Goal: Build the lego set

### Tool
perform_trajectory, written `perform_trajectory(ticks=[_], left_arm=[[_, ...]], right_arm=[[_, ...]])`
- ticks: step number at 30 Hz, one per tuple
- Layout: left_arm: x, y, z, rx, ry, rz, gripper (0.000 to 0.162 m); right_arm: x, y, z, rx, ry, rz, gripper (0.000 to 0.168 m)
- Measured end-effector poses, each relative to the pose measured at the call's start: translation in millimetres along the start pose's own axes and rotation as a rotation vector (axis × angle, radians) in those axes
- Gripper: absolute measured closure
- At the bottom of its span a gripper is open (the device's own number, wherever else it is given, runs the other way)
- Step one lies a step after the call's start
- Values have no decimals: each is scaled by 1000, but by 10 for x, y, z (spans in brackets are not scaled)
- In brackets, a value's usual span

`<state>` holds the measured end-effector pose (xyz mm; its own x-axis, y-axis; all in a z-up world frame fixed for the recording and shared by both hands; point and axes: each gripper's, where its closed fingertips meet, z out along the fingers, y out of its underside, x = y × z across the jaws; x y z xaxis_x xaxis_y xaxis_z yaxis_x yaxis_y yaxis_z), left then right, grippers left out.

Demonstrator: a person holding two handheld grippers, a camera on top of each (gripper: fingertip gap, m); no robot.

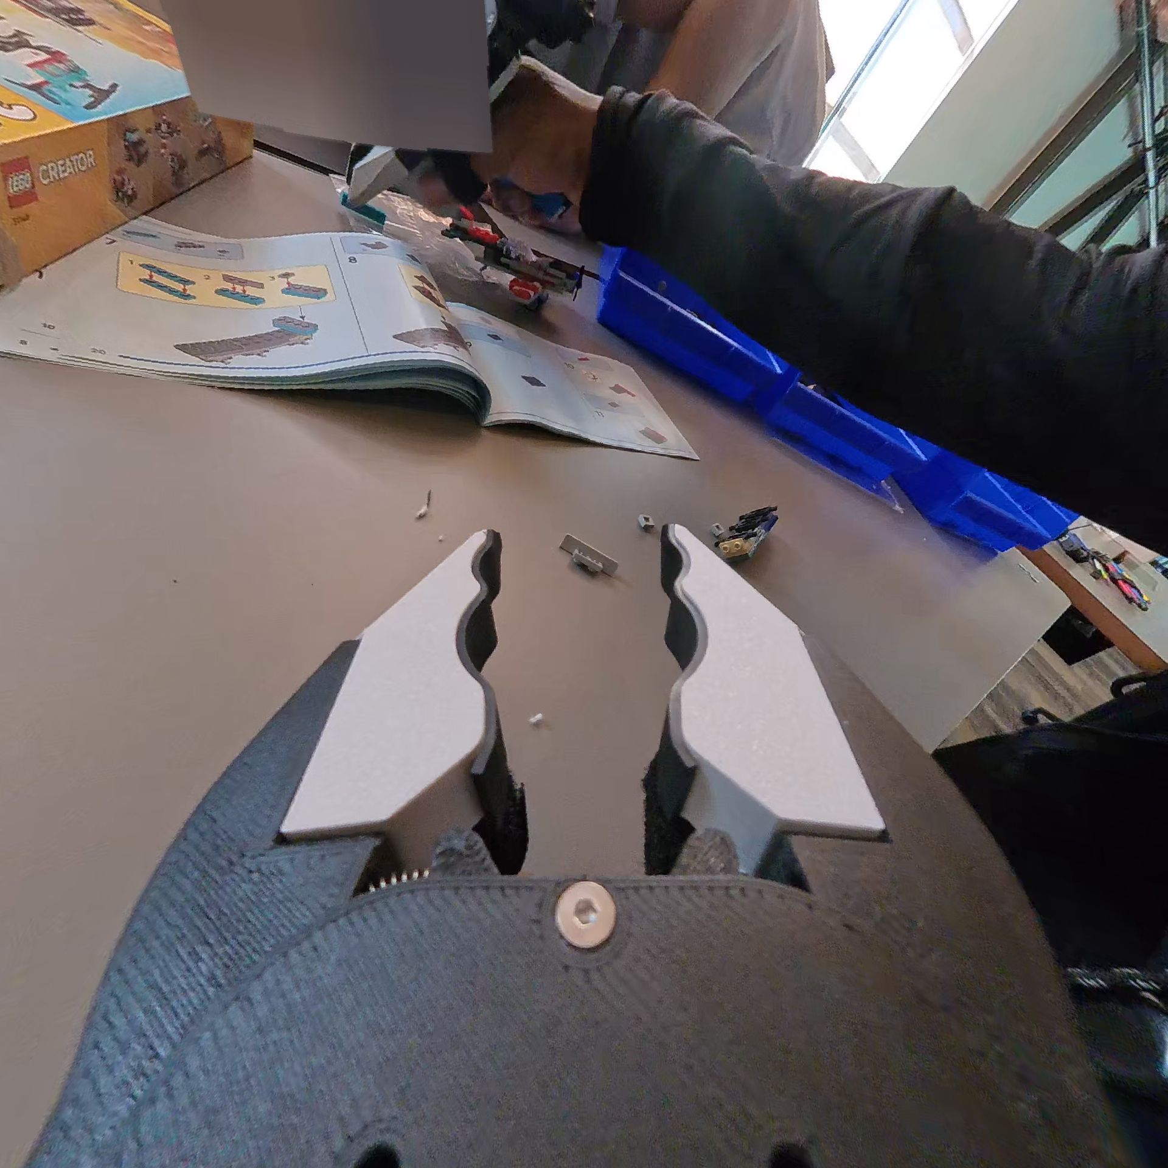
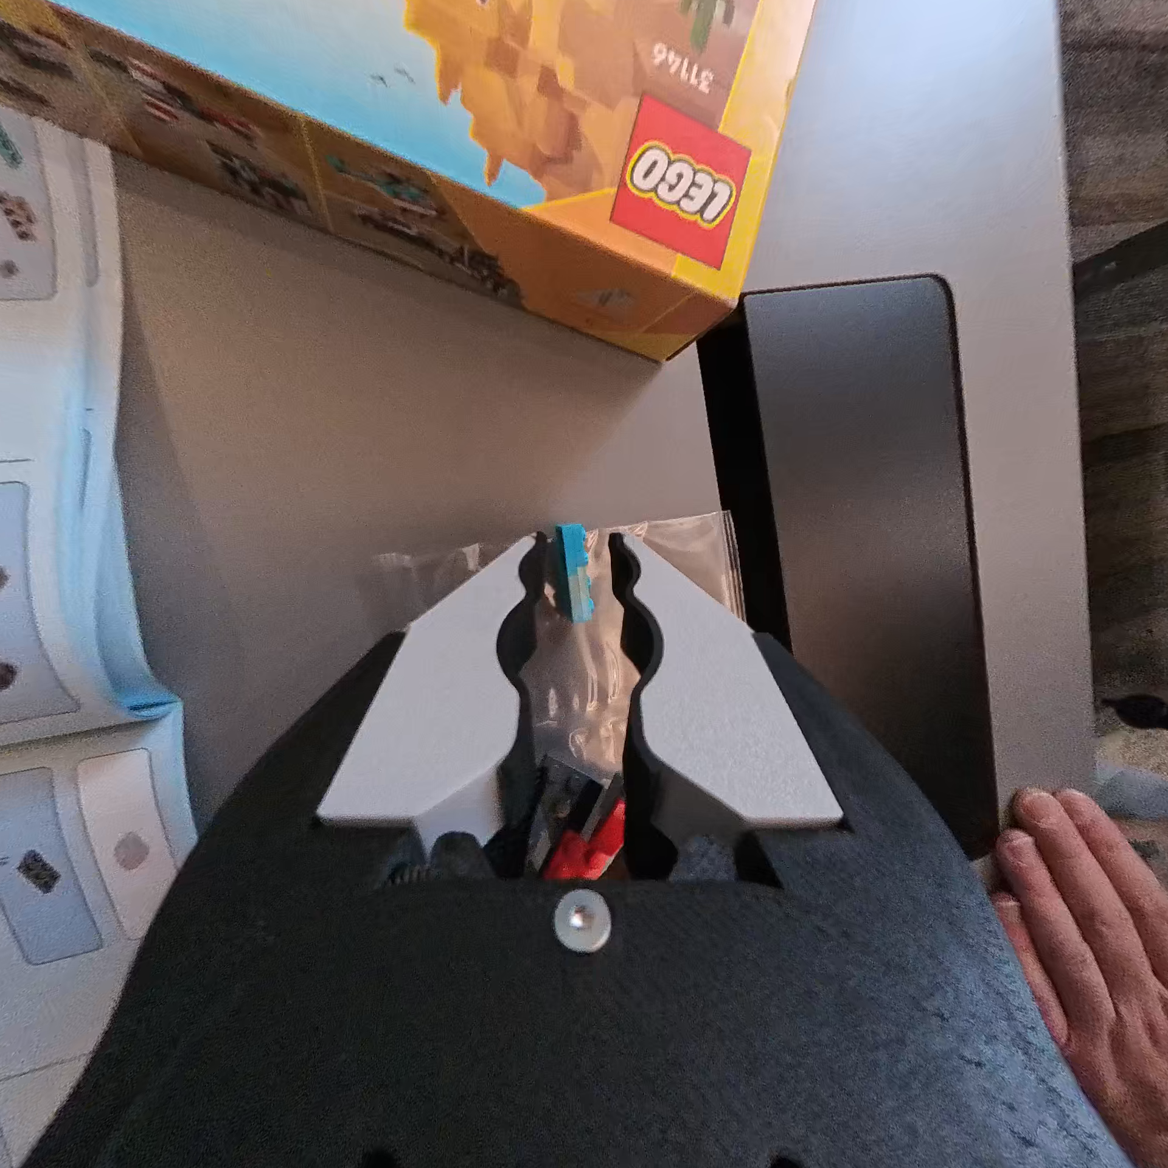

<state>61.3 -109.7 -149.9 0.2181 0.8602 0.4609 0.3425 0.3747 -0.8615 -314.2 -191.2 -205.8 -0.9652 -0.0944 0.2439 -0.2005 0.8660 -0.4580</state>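
A teal brick (image 2: 572, 578) is seen between the tips of the right claw (image 2: 572, 537), whose grip cannot be told, near the set's box (image 2: 442, 126). If barely pinched, the brick could slip onto the plastic bag (image 2: 682, 543). The left claw (image 1: 580, 537) is spread, empty, over the table (image 1: 189, 569). Printing on the box is not repeated.

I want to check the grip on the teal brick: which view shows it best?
The right wrist view: the teal brick sits close up, on edge, between the tips of the right hand-held gripper, studs visible. The left wrist view shows it only far off and small, at that gripper's tip beside the instruction booklet.
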Motion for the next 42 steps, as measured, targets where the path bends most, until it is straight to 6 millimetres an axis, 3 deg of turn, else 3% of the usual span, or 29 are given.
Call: perform_trajectory(ticks=[4, 8, 11, 13, 16, 19, 22, 25, 28, 32, 36, 42], left_arm=[[-6, -1, 2, -2, 6, -12, 111], [-16, -4, 4, -3, 8, -22, 112], [-32, -3, 8, -7, 8, -34, 111], [-44, -4, 12, -9, 6, -42, 111], [-55, -2, 18, -13, -3, -41, 111], [-45, 5, 25, -16, -21, -14, 111], [-4, 5, 28, -8, -56, 32, 112], [238, 54, 93, 6, 1, -58, 113], [513, 233, 232, -38, 30, -91, 114], [792, 469, 382, -133, 10, -29, 116], [963, 642, 449, -194, 9, -46, 116], [1024, 806, 449, -257, 0, -39, 115]], right_arm=[[-10, 64, 81, -53, -23, -22, 158], [-35, 59, 34, -38, -20, -36, 159], [-143, 20, -128, 16, -15, -32, 159], [-296, -1, -336, 69, -2, -24, 159], [-792, 32, -788, 178, -19, -13, 159], [-1598, 189, -1325, 306, -111, 24, 159], [-2448, 474, -1789, 396, -179, 53, 159], [-3049, 806, -2023, 419, -150, 74, 159], [-3346, 1124, -2031, 381, -33, 52, 159], [-3619, 1392, -1910, 300, -5, 17, 159], [-3777, 1473, -1844, 276, -37, 11, 158], [-3794, 1547, -1892, 311, -65, 71, 140]])
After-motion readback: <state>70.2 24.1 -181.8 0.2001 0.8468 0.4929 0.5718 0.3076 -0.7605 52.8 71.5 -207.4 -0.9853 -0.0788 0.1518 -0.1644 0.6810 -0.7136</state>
